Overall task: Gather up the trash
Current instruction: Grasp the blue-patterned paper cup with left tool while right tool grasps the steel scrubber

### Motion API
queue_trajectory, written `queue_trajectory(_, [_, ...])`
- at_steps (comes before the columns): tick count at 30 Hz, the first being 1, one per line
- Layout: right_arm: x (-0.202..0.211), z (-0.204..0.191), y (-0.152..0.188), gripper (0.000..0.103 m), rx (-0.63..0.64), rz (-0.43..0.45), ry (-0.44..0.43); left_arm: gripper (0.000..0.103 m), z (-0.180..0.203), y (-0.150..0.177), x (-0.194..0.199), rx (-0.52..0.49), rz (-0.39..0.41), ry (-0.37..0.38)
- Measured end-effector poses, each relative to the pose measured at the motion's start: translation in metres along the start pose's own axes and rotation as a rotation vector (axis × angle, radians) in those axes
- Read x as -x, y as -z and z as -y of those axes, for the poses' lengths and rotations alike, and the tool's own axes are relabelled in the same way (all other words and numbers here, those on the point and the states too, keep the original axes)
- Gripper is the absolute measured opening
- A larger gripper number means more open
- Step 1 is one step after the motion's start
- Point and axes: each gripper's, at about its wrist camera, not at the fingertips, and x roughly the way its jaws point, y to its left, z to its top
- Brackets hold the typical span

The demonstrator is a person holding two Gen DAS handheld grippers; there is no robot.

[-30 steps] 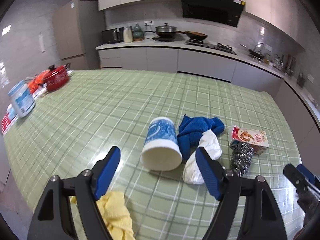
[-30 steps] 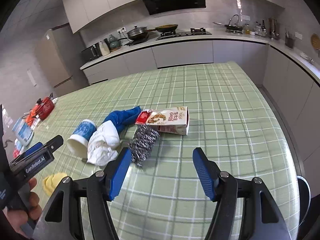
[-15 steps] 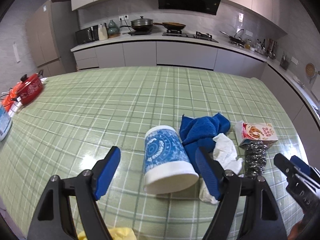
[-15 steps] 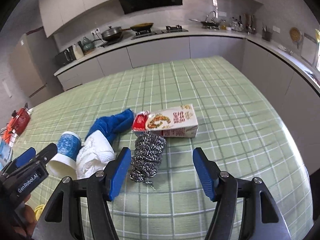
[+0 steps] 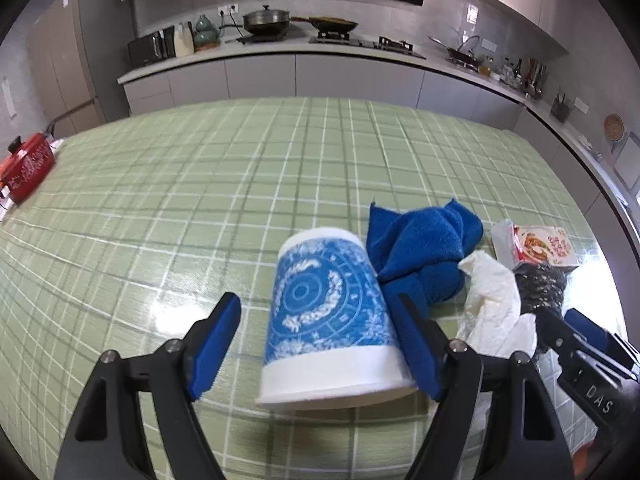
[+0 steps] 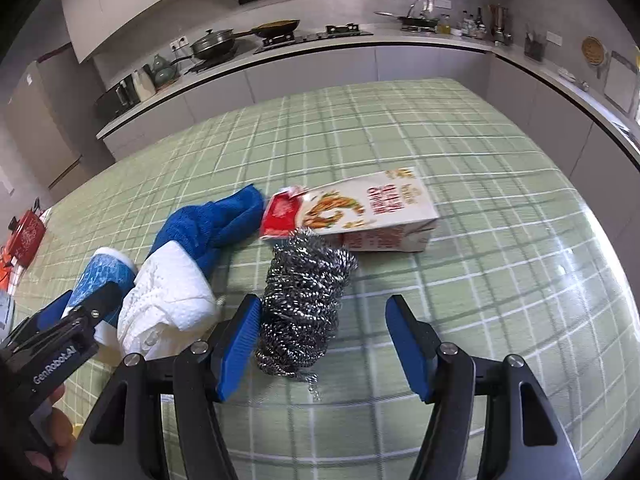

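Note:
A blue-and-white paper cup (image 5: 328, 316) lies on its side on the green checked table, between the open fingers of my left gripper (image 5: 320, 344); its right side is close to the right finger. It also shows in the right wrist view (image 6: 102, 276). A crumpled white tissue (image 5: 494, 304) (image 6: 164, 308) lies right of the cup. A steel scourer (image 6: 304, 304) (image 5: 540, 284) sits just ahead of my open right gripper (image 6: 324, 344), near its left finger. An opened snack carton (image 6: 360, 212) (image 5: 540, 246) lies beyond it.
A blue cloth (image 5: 420, 248) (image 6: 208, 228) lies bunched between cup and carton. A red pot (image 5: 26, 168) stands at the table's far left edge. The kitchen counter (image 5: 280, 52) with pans runs along the back wall.
Both grippers have moved forward and lower. The cup now lies between my left fingers, and the scourer sits much closer to my right gripper's left finger. The yellow cloth has left the view.

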Motion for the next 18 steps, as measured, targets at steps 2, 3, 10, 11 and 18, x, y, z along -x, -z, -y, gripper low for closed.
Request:
queue_trajectory(2, [-0.004, -0.002, 0.001, 0.066, -0.002, -0.009, -0.025, 0.076, -0.001, 0.002, -0.001, 0.0, -0.01, 0.022])
queue_trajectory(3, [-0.005, -0.002, 0.002, 0.066, -0.003, -0.011, -0.036, 0.068, -0.002, 0.003, 0.0, 0.006, -0.008, 0.033])
queue_trajectory(10, [-0.007, -0.003, 0.005, 0.04, 0.013, -0.01, -0.082, 0.057, -0.002, 0.009, 0.012, 0.002, 0.033, 0.057])
queue_trajectory(11, [-0.005, -0.003, 0.005, 0.039, 0.016, -0.005, -0.082, 0.055, -0.003, 0.011, 0.015, 0.0, 0.043, 0.057])
queue_trajectory(18, [0.029, 0.007, 0.011, 0.039, 0.035, 0.072, -0.076, 0.054, -0.004, 0.011, 0.048, 0.029, 0.126, 0.048])
